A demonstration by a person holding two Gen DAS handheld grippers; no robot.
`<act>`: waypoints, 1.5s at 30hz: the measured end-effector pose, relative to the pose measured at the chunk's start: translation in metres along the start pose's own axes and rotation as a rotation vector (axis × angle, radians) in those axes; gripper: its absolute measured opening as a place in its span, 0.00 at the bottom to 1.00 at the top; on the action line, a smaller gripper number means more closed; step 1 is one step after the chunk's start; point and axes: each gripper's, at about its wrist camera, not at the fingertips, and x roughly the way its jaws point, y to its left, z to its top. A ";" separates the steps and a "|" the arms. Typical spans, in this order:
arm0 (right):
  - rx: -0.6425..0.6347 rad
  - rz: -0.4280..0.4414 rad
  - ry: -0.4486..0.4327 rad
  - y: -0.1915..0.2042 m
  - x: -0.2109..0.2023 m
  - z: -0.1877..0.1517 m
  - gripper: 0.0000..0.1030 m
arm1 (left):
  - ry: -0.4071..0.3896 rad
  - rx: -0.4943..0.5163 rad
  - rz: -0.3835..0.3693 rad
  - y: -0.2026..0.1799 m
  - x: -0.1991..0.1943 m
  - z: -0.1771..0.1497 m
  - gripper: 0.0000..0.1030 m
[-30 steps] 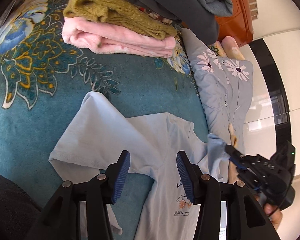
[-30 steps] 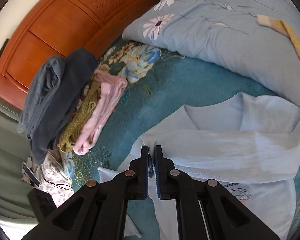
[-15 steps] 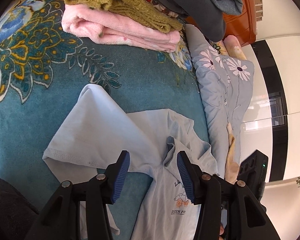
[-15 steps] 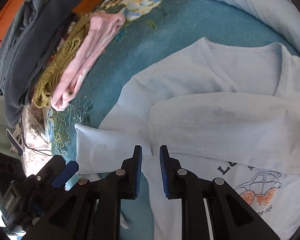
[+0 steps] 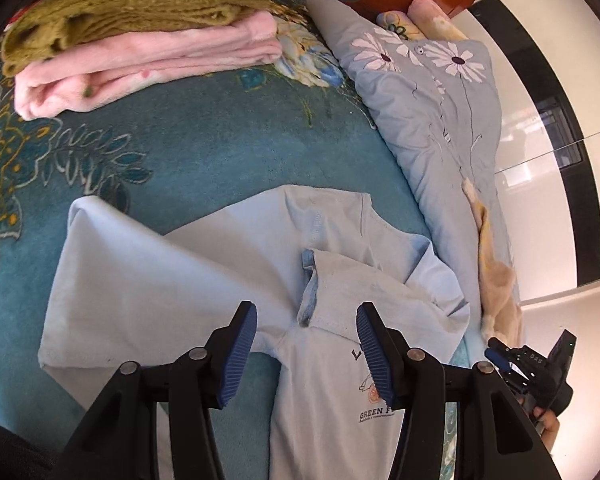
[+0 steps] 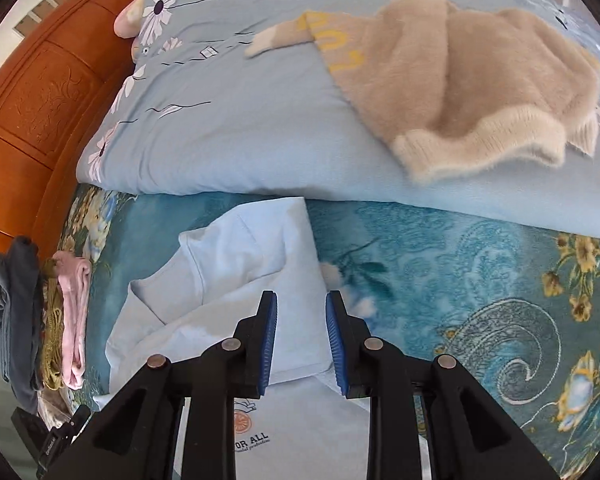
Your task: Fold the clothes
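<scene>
A light blue T-shirt (image 5: 204,280) with a small car print lies on the teal floral bedspread (image 5: 220,152). One sleeve is folded across its chest; it also shows in the right wrist view (image 6: 236,280). My left gripper (image 5: 306,350) is open and empty, just above the shirt near the folded sleeve's hem. My right gripper (image 6: 302,344) is open and empty, over the shirt's folded edge. It shows small at the lower right of the left wrist view (image 5: 500,356).
A stack of folded clothes, pink (image 5: 140,64), olive and dark grey, sits near the orange wooden headboard (image 6: 32,92). A pale blue flowered quilt (image 6: 236,112) lies beside the shirt, with a fluffy beige sweater (image 6: 480,80) on it.
My right gripper let go of the sleeve, opened and swung back towards the quilt side. The sleeve now lies folded across the shirt. My left gripper stayed open and moved in closer.
</scene>
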 end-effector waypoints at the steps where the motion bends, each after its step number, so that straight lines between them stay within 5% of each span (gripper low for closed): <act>1: 0.000 0.002 0.005 -0.003 0.002 0.000 0.25 | 0.019 0.000 0.006 -0.001 0.008 0.003 0.55; 12: -0.071 0.047 0.076 -0.004 0.032 -0.003 0.26 | 0.167 -0.038 -0.004 -0.008 0.075 0.020 0.52; 13: -0.072 0.046 0.075 -0.004 0.034 0.000 0.28 | 0.156 -0.042 -0.015 -0.009 0.077 0.019 0.42; 14: -0.072 0.044 0.075 -0.004 0.035 0.004 0.29 | 0.147 -0.036 -0.013 -0.011 0.078 0.019 0.18; 17: -0.082 0.014 0.073 -0.003 0.043 0.018 0.32 | 0.098 0.018 -0.003 -0.022 0.069 0.015 0.07; 24: -0.119 -0.028 0.095 0.010 0.071 0.045 0.32 | -0.001 0.049 0.022 -0.011 0.037 -0.007 0.06; 29: -0.119 -0.025 0.126 0.025 0.096 0.053 0.32 | 0.018 -0.039 0.016 0.015 0.047 -0.007 0.06; 36: -0.099 -0.010 0.146 0.030 0.112 0.058 0.31 | -0.004 0.027 0.044 0.007 0.047 -0.004 0.06; 39: -0.142 -0.016 0.150 0.038 0.109 0.057 0.02 | -0.001 0.023 0.018 0.008 0.047 -0.004 0.06; 41: -0.196 -0.091 0.097 0.044 0.099 0.064 0.02 | 0.013 0.036 -0.005 0.004 0.051 -0.005 0.06; 45: -0.195 -0.122 0.076 0.048 0.096 0.075 0.02 | 0.037 0.171 0.122 -0.015 0.066 -0.012 0.06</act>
